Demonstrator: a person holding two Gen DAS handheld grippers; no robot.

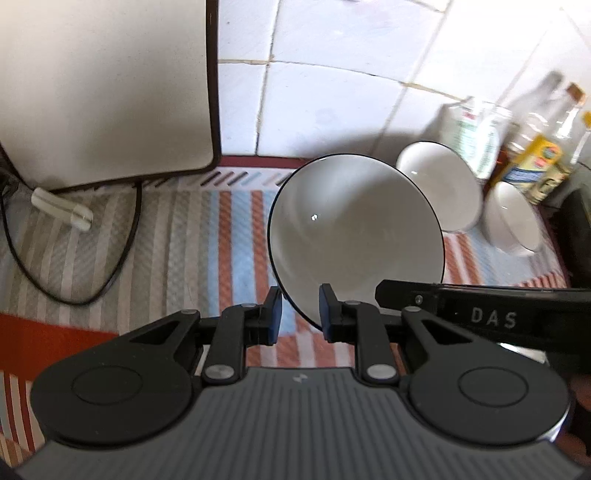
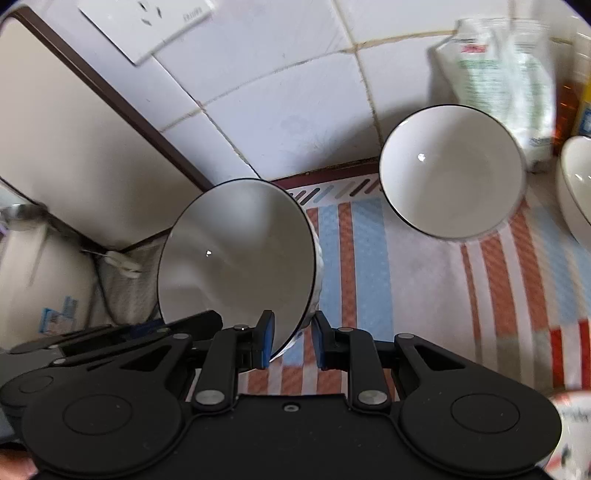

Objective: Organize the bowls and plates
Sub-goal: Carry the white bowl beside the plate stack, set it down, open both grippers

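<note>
A white bowl with a dark rim [image 1: 354, 232] is tilted above the striped mat, its rim between the fingers of both grippers. My left gripper [image 1: 300, 314] has the bowl's near rim between its blue pads. My right gripper [image 2: 290, 341] holds the same bowl [image 2: 236, 258] by its lower right rim. A second white bowl [image 1: 439, 184] stands upright on the mat behind; it also shows in the right wrist view [image 2: 452, 173]. A third white bowl [image 1: 513, 218] stands at the right, cut off in the right wrist view [image 2: 578, 181].
A beige appliance [image 1: 103, 88] with a black cable [image 1: 122, 243] stands at the left on the striped mat [image 1: 184, 240]. Bottles and a packet [image 1: 480, 136] stand against the tiled wall at the right. A wall socket [image 2: 147, 22] is above.
</note>
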